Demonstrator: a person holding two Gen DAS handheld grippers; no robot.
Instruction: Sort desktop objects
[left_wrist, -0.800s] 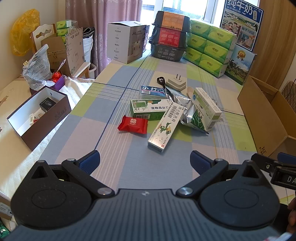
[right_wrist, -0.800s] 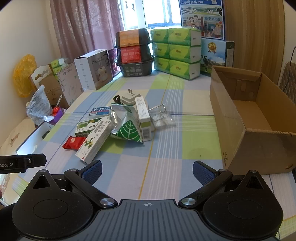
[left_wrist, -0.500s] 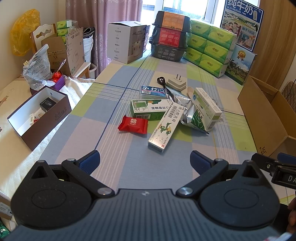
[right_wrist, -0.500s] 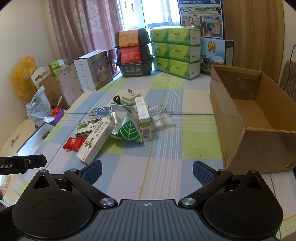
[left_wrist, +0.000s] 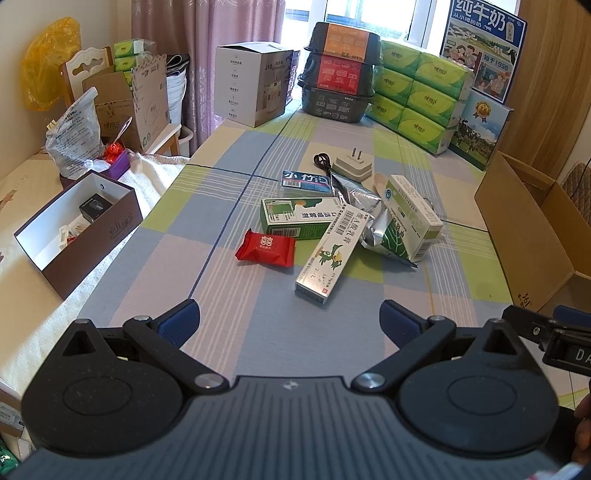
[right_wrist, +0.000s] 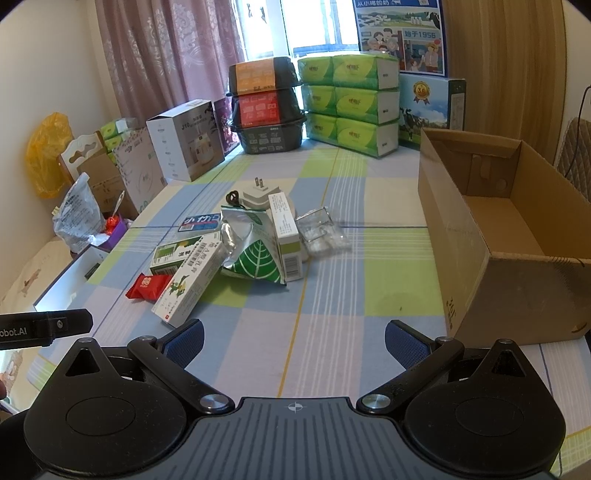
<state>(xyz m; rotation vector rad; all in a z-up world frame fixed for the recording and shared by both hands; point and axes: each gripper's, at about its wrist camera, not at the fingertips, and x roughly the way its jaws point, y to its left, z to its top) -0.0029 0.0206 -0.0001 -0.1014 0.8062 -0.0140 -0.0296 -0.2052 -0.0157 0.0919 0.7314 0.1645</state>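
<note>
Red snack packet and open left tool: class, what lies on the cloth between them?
Nothing: in the left wrist view only bare checked tablecloth separates the red snack packet from the left tool.

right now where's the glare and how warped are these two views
Left wrist view: the window is blown out and the tablecloth stripes bow with fisheye. Right wrist view: the window is overexposed, the cardboard box bulges, corners vignette black; the centre stays sharp.
</note>
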